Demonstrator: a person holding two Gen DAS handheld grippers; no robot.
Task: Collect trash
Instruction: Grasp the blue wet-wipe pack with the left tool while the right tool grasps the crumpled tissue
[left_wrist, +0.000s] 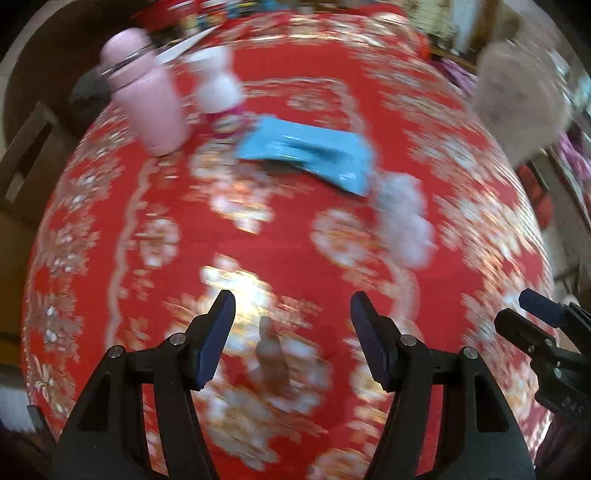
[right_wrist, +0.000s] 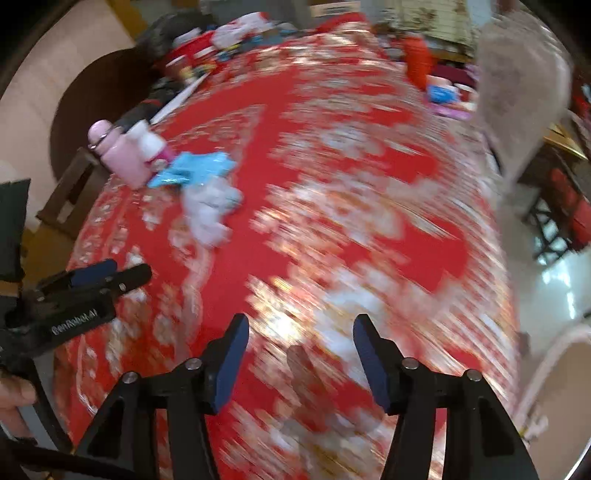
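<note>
Left wrist view: blue wrapper (left_wrist: 306, 153) lies crumpled, glossy, motion-blurred.

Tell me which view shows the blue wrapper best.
Left wrist: the blue wrapper lies large near the middle, its whole length visible despite blur. Right wrist shows it smaller, far left, partly hidden behind the white wad.

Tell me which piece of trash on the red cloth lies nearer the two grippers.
The crumpled white tissue wad lies nearer. The blue wrapper sits farther back, flat and glossy, beside the pink bottle.
</note>
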